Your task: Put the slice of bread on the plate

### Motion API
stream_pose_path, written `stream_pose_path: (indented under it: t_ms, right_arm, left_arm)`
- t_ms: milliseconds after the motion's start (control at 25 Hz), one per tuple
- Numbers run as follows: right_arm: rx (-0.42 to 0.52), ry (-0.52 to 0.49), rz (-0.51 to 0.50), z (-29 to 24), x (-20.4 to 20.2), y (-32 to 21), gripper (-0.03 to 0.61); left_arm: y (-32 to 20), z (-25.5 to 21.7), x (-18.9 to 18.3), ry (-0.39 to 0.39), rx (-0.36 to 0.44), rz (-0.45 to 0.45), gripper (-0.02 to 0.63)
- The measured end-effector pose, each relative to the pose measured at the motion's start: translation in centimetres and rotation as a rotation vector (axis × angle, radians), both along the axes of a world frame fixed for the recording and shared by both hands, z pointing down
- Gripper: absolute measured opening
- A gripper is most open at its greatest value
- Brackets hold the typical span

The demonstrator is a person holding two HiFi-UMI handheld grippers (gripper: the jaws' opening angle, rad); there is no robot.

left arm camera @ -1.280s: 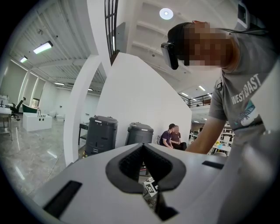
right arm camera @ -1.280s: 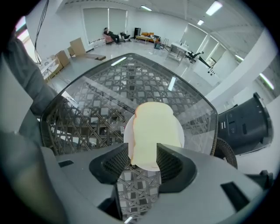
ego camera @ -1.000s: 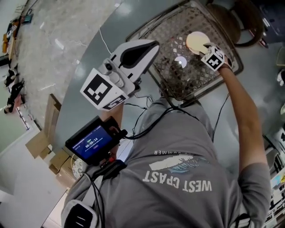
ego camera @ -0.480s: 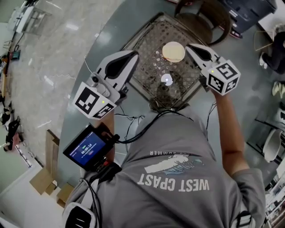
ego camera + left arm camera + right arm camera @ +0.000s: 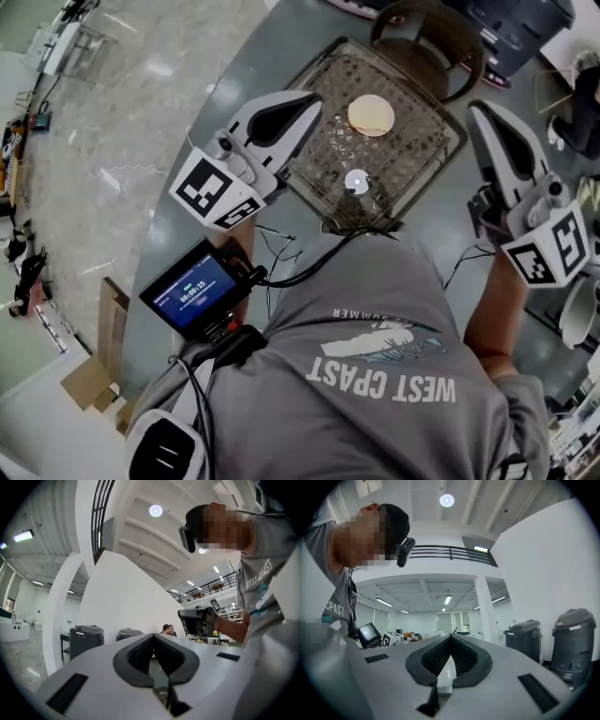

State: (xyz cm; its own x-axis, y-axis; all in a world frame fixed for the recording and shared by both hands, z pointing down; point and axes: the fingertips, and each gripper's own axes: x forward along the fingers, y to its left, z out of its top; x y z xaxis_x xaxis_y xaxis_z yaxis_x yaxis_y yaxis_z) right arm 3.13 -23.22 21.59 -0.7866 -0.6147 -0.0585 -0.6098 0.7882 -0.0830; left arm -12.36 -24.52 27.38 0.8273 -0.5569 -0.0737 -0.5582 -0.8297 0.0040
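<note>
Bread slice (image 5: 371, 114) lies on the woven tray (image 5: 417, 159) near the far edge of the table (image 5: 272, 47); no plate beneath it is discernible. Right claw (image 5: 482, 112) has withdrawn from the slice, jaws together and empty. Left claw (image 5: 315, 97) is likewise closed. Placement appears complete.

A woven tray (image 5: 422, 155) lies on the round grey table (image 5: 277, 47), close to its far edge. A dark chair (image 5: 441, 47) stands just beyond that edge. Flattened cardboard (image 5: 111, 323) lies on the pale floor (image 5: 94, 141) off the table's left edge. Two lidded bins (image 5: 574, 641) — grey, upright — stand beside a white wall (image 5: 543, 559).
</note>
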Motion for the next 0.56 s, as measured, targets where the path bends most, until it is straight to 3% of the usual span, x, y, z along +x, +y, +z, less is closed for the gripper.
stream_pose_path:
  t_ms: [280,560]
  right_arm:
    - [0.083,0.017,-0.006,-3.5,-0.2,0.4,0.005]
    - [0.078,0.020,0.001,-3.2,-0.9,-0.1,0.005]
  left_arm:
    - [-0.6,-1.8,0.3,-0.023,0.060,0.010,0.008]
    - [-0.9,-2.9,-0.2,-0.018,0.096,0.008,0.008]
